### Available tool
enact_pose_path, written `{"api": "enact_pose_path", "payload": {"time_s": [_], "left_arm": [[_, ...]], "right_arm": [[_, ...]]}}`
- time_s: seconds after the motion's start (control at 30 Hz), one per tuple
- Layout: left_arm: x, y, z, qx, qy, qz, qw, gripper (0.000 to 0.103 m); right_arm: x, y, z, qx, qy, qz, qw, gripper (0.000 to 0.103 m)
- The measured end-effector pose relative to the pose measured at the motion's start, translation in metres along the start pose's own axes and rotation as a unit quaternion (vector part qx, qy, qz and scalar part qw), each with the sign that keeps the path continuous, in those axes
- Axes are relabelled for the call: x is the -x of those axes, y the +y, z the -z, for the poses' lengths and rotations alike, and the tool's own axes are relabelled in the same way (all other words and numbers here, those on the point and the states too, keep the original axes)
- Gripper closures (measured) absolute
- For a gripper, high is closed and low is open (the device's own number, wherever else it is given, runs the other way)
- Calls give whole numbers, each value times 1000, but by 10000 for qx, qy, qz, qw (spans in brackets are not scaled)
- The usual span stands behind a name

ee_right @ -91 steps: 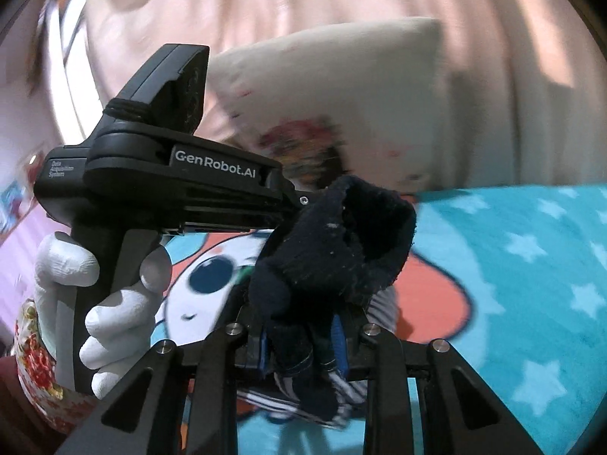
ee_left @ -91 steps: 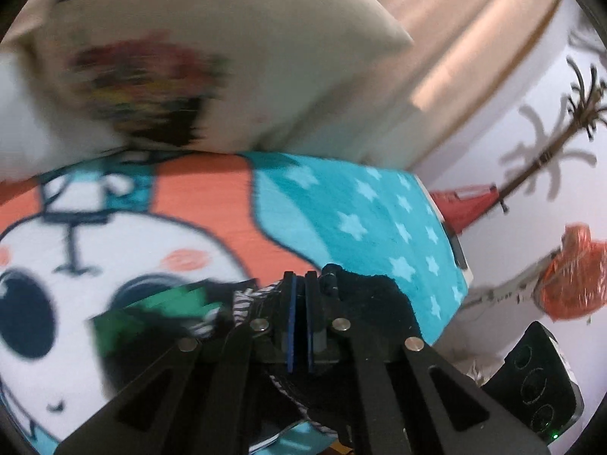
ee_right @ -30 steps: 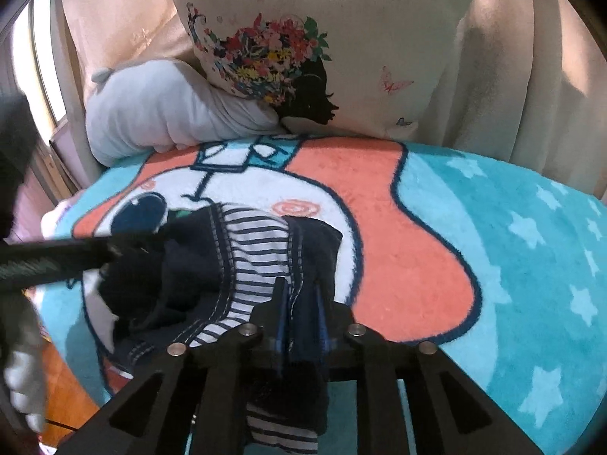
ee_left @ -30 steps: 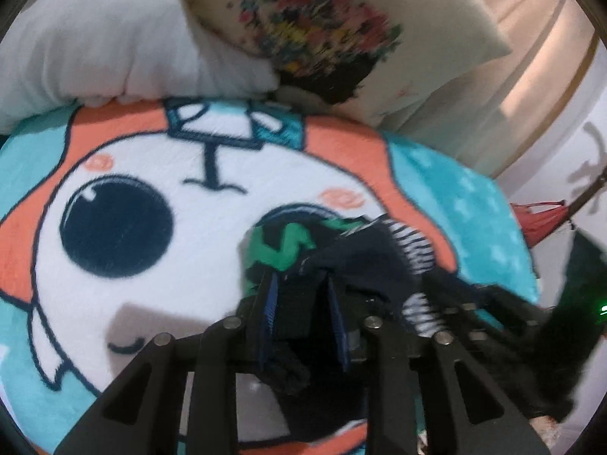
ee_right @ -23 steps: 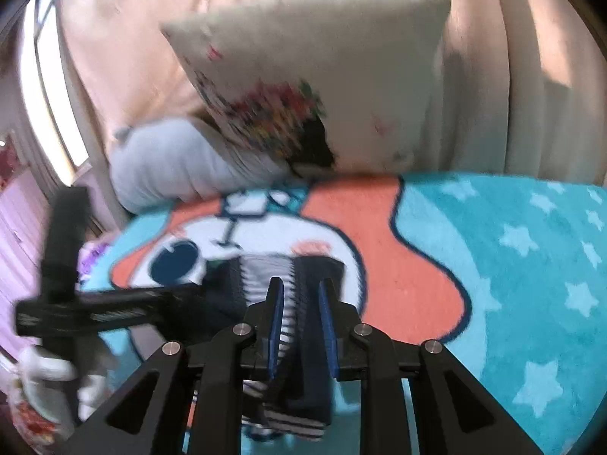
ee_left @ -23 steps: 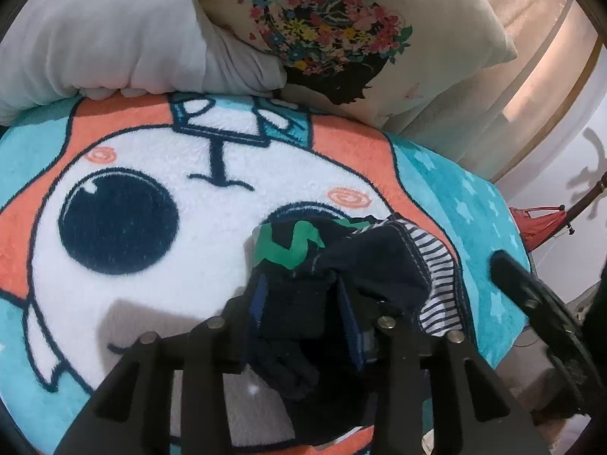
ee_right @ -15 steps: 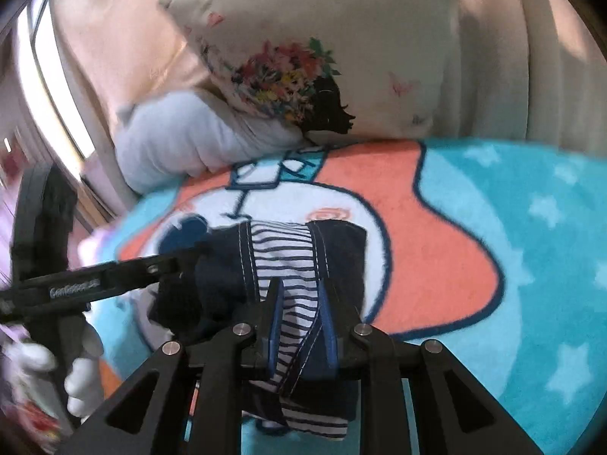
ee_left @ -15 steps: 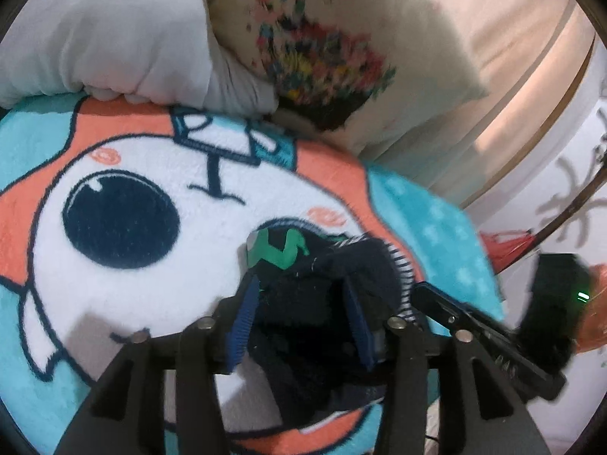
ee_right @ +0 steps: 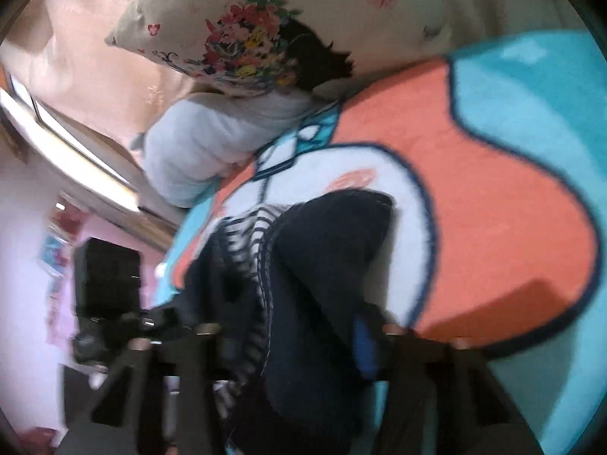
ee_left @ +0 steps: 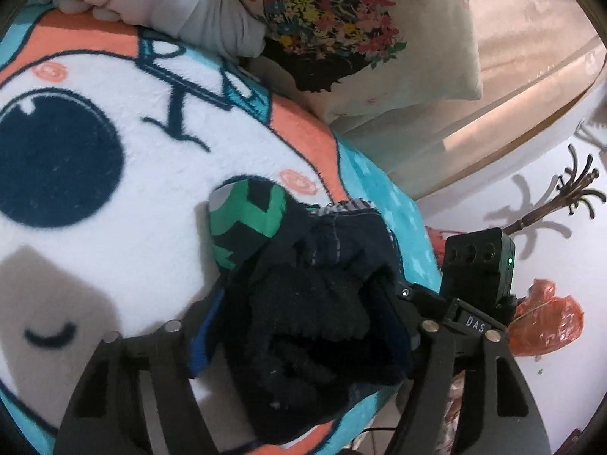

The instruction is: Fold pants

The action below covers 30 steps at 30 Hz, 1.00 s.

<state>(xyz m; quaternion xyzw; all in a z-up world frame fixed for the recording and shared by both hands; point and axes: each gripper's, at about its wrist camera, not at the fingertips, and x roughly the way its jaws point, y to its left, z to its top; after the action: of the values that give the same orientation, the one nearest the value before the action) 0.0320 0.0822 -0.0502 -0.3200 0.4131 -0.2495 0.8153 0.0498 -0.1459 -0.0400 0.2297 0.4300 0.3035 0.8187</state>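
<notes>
We note the dark pants bunched on a cartoon-print blanket in white, orange and teal. A flowered pillow and a white pillow lie at its far edge, before beige curtains. The left tool has just been opening, its jaws apart around the cloth. The right tool, blurred, has also been opening, cloth between its jaws.

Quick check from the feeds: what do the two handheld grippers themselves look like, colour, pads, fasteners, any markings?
Both are matte black, with angular cut-out linkages, silver pivot screws and blue finger pads. The left gripper view also shows the right gripper's boxy black body with three round recesses, a green light and white "DAS" lettering. The right gripper view is blurred.
</notes>
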Motion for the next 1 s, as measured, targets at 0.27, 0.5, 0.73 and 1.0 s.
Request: {"api": "enact_pose_path", "payload": {"time_s": [0.27, 0.5, 0.73, 1.0], "left_arm": [[10, -16, -45, -28, -335, 83, 9994, 38], [-10, 5, -82, 212, -228, -797, 9963, 38], [38, 9, -56, 146, -620, -863, 9942, 38], [86, -16, -33, -442, -1648, -2091, 9629, 37]], "right_arm": [[13, 42, -34, 444, -532, 81, 9976, 74], [-20, 17, -79, 268, -482, 995, 9935, 70], [11, 10, -72, 125, -1001, 1344, 9858, 59], [3, 67, -61, 742, -798, 582, 9923, 62]]}}
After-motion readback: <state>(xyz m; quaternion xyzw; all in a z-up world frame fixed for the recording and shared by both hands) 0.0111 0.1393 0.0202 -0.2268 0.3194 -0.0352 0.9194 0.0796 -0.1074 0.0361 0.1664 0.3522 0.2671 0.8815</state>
